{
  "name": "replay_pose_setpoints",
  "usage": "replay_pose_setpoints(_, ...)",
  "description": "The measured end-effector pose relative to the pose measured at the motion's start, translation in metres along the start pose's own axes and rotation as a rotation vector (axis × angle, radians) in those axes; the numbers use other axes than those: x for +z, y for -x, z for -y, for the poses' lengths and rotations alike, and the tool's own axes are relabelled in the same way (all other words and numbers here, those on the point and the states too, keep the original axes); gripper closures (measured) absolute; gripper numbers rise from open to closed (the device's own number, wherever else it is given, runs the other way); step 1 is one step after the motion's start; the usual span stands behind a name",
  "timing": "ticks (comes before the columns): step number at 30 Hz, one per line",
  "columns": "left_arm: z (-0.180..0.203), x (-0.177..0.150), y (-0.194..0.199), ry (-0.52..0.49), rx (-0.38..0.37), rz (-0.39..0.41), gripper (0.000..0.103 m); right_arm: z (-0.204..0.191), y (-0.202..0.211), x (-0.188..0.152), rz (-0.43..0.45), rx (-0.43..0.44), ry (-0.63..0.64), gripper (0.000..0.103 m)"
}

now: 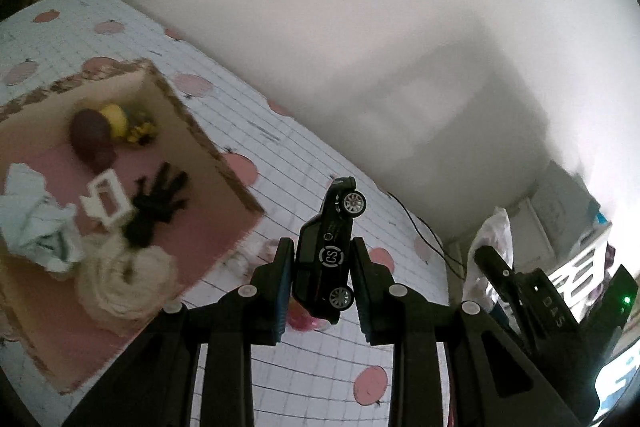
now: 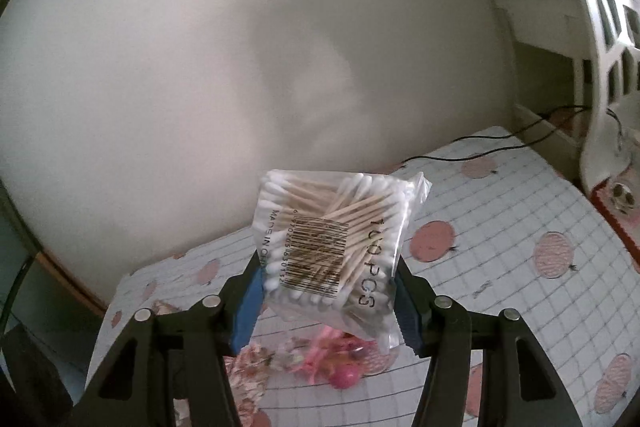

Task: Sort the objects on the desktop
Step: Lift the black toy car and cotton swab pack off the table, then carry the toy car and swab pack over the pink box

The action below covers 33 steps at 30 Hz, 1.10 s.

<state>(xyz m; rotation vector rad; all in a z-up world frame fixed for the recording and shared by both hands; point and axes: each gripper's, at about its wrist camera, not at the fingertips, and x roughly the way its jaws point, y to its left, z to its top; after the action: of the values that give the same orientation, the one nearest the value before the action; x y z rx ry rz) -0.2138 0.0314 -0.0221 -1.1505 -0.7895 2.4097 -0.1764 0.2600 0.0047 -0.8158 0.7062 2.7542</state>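
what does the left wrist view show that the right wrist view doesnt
Only the left wrist view shows the left gripper holding a black toy car and the cardboard box of sorted items. Only the right wrist view shows the right gripper holding a bag of cotton swabs, a white basket and pink items below. Both show the apple-print tablecloth and the white wall.

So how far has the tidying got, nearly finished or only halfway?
Partly done, it seems. The cardboard box already holds several things, such as a coil of rope. In hand: the left gripper grips a toy car, the right gripper a bag of cotton swabs. Left: pink trinkets on the tablecloth.
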Motion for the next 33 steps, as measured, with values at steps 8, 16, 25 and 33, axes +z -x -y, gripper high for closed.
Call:
replay_pose_setpoints(8, -0.038, 0.017, 0.023, 0.08, 0.039, 0.073, 0.074, -0.04, -0.009, -0.025, -0.044, 0.068, 0.031, 0.042)
replay_pose_setpoints(16, -0.075, 0.031, 0.045, 0.162, 0.072, 0.132, 0.074, -0.08, -0.024, -0.054, -0.112, 0.131, 0.078, 0.042)
replay_pose_setpoints(25, -0.112, 0.037, 0.061, 0.264, 0.093, 0.146, 0.074, -0.112, -0.036, -0.078, -0.172, 0.168, 0.134, 0.042)
replay_pose_setpoints(33, -0.134, 0.037, 0.065, 0.329, 0.174, 0.139, 0.074, -0.136, -0.042, -0.093, -0.223, 0.221, 0.186, 0.041)
